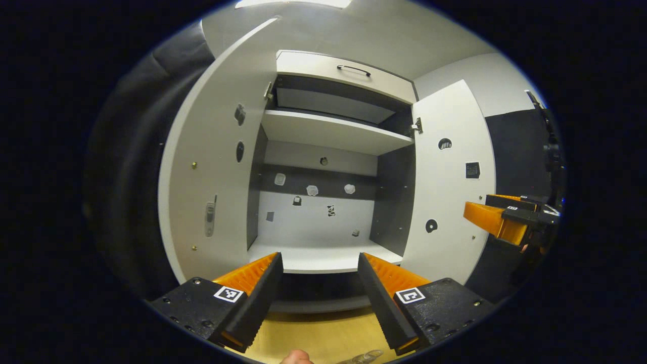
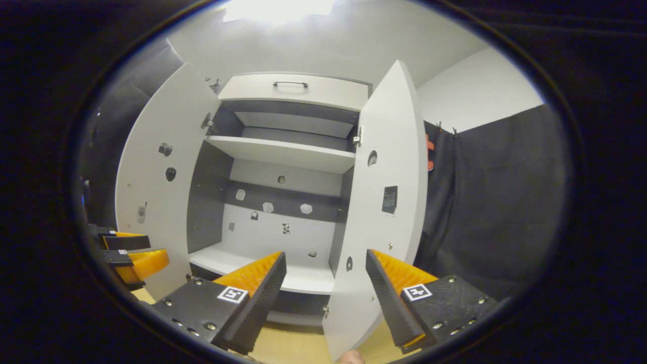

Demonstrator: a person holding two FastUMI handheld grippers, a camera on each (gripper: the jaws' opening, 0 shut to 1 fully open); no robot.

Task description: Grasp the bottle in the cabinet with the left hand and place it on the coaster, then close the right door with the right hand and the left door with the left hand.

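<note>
The white cabinet (image 1: pixel 323 126) stands with both doors swung out. Its left door (image 1: pixel 212 167) and right door (image 1: pixel 450 192) flank bare shelves (image 1: pixel 323 255). My left gripper (image 1: pixel 318 258) is open, facing the lower shelf from a short way off, with nothing between its fingers. A sliver of something clear, perhaps the bottle (image 1: pixel 365 357), peeks in at the bottom edge over the wooden top (image 1: pixel 313 333). My right gripper (image 2: pixel 324 255) is open in front of the right door (image 2: pixel 389 202), whose lower free edge stands between its fingers without touching them.
A drawer with a dark handle (image 1: pixel 354 70) tops the cabinet. Small stickers dot the back wall (image 1: pixel 313 190) and doors. The other gripper shows at the right (image 1: pixel 500 217) and at the left (image 2: pixel 131 253). Black cloth hangs on both sides.
</note>
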